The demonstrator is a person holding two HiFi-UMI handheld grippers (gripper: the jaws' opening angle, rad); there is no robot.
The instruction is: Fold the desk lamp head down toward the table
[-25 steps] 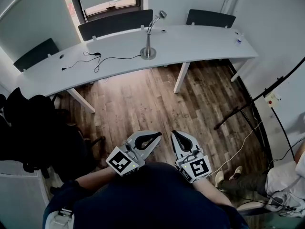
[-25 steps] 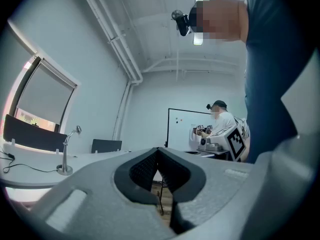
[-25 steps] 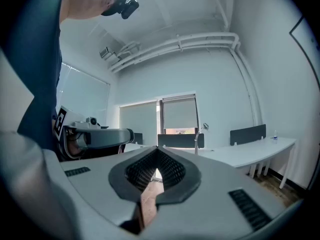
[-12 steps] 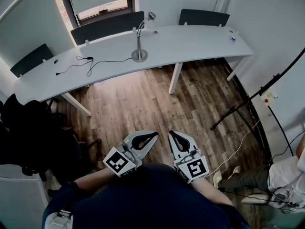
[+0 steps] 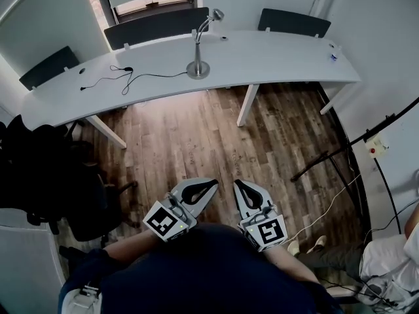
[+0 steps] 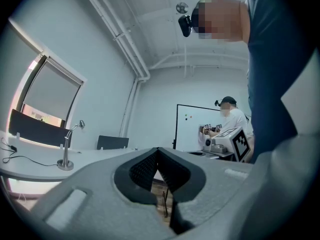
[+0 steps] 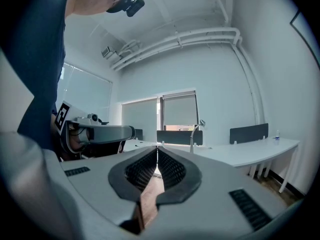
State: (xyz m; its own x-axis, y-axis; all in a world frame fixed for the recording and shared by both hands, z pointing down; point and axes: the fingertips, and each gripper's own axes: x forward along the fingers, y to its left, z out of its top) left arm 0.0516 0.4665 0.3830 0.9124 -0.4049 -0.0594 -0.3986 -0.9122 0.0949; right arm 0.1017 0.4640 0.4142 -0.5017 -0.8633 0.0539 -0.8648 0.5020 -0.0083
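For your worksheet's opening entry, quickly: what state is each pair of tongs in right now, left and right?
Left tongs: closed, holding nothing.
Right tongs: closed, holding nothing.

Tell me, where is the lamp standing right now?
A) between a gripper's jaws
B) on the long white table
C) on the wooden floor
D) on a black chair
B: the desk lamp stands upright with its round base on the long white table, beside a black cable lying on the tabletop.
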